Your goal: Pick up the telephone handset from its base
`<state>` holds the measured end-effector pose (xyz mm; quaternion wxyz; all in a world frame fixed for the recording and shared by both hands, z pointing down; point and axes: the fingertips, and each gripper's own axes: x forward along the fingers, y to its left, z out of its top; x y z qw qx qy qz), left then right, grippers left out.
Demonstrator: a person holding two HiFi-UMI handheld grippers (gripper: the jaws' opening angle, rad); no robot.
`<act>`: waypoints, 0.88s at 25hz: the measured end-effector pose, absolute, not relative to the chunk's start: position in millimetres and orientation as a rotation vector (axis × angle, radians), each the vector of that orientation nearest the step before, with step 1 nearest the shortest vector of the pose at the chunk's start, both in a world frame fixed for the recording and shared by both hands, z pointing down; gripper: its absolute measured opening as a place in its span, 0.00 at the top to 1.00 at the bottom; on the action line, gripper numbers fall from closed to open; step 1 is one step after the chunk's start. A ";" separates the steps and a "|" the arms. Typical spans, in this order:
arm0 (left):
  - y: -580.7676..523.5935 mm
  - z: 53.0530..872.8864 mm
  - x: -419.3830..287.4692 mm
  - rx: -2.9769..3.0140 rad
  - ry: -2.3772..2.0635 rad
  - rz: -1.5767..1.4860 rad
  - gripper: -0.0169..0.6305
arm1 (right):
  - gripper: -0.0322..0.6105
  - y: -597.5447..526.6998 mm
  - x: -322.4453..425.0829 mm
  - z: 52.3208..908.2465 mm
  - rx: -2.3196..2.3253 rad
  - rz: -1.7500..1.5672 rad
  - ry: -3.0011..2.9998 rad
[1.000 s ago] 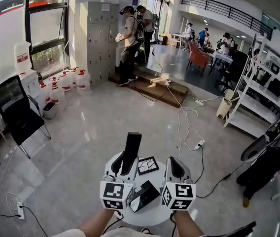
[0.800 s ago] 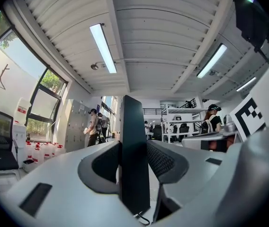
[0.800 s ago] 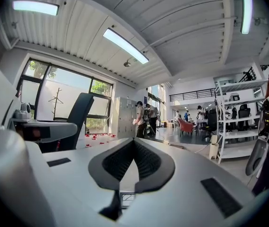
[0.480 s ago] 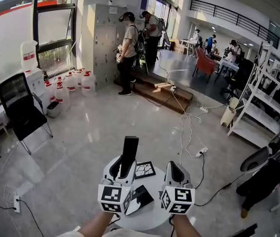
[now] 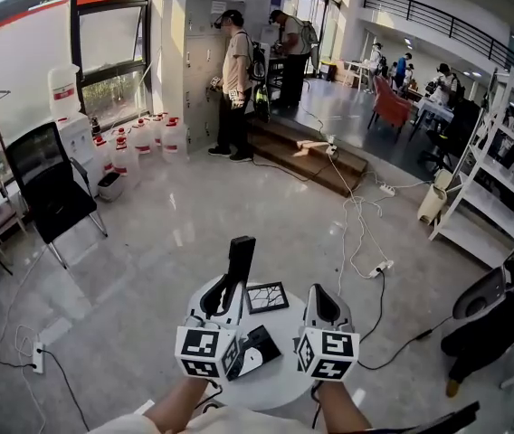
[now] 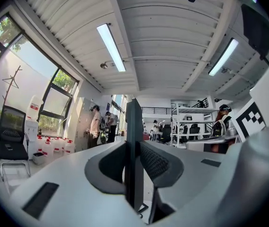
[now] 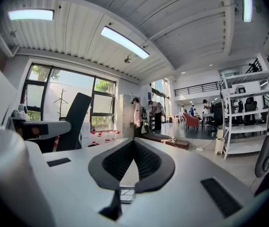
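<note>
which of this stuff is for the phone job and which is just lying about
Job: handset, in the left gripper, whose jaws have just closed further on it; base.
Lying about: patterned tile; office chair; water jugs.

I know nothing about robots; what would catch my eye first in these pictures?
The flat black telephone handset stands upright in the left gripper, whose jaws have just been closing on it, at a small round white table. Beside it, the right gripper is shut and empty, and the black wedge-shaped phone base lies on the table between the two grippers.
</note>
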<state>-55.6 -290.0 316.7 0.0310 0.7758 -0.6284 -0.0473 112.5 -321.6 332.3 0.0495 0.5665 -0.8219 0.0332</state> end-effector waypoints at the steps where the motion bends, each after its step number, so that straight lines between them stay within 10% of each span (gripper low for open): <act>1: -290.7 316.9 -57.4 2.386 -1.934 -0.152 0.82 | 0.91 -323.5 110.0 331.6 1.721 0.101 -2.509; 22: -273.5 319.3 -66.7 2.428 -1.817 -0.238 0.85 | 0.91 -306.7 87.9 332.9 1.682 0.150 -2.500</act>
